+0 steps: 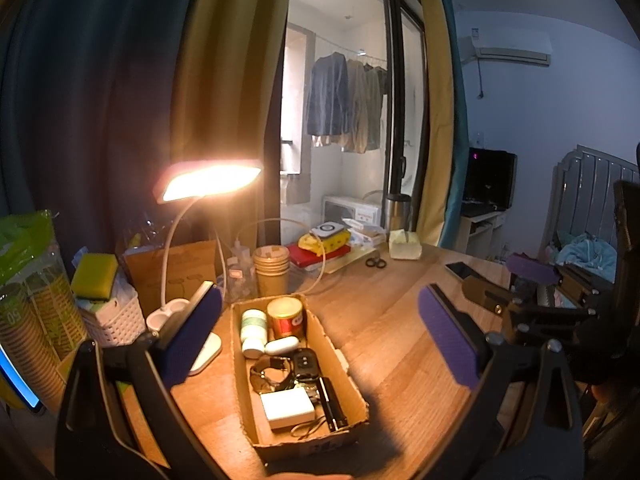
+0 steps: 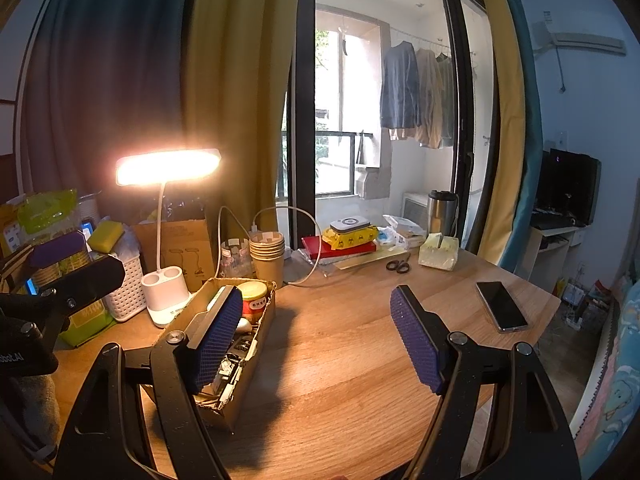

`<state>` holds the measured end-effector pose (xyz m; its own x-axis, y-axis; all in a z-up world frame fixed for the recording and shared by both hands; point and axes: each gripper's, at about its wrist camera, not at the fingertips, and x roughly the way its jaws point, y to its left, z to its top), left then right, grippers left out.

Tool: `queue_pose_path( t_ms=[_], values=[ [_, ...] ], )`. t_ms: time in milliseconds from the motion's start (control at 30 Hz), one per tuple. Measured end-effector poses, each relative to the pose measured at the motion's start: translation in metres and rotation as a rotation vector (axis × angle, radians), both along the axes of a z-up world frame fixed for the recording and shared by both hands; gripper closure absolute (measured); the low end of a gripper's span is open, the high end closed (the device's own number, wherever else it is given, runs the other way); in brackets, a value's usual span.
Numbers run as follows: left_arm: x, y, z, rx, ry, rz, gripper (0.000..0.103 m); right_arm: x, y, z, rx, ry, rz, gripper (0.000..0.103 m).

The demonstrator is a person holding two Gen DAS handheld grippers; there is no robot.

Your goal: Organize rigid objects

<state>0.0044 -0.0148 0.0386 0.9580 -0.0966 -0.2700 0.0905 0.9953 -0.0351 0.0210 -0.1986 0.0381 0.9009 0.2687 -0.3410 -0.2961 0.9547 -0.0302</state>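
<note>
An open cardboard box point(image 1: 346, 364) sits on the wooden desk, also in the right wrist view point(image 2: 256, 344). It holds a red can point(image 1: 285, 317), a white-green bottle point(image 1: 253, 325), a white earbud case point(image 1: 282, 346), a black car key point(image 1: 305, 364), a watch point(image 1: 272, 374), a white charger point(image 1: 286, 407) and a black bar point(image 1: 331, 403). My left gripper point(image 1: 320, 336) is open and empty above the box. My right gripper point(image 2: 316, 338) is open and empty over bare desk, right of the box. A phone point(image 2: 501, 306) lies at the right.
A lit desk lamp point(image 2: 168, 168) with white base point(image 2: 166, 292) stands left of the box. Stacked paper cups point(image 2: 267, 258), a white basket point(image 2: 124, 288), a sponge point(image 2: 105, 236), scissors point(image 2: 398, 266), books point(image 2: 340, 246), a tissue pack point(image 2: 438, 254) and a thermos point(image 2: 442, 210) line the back edge.
</note>
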Motion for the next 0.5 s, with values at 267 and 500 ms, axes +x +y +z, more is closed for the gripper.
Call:
queue_pose_path(
  t_ms=[267,500],
  values=[
    [-0.0003,-0.0006,-0.0013,-0.001,0.003,0.001,0.003,-0.0011,0.0012,-0.0008,0.0,0.001,0.003,0.024],
    [-0.0002,-0.0005,-0.0012,-0.001,0.003,0.001,0.003,-0.001,0.0012,-0.0006,0.0,0.002,0.002,0.024]
  ],
)
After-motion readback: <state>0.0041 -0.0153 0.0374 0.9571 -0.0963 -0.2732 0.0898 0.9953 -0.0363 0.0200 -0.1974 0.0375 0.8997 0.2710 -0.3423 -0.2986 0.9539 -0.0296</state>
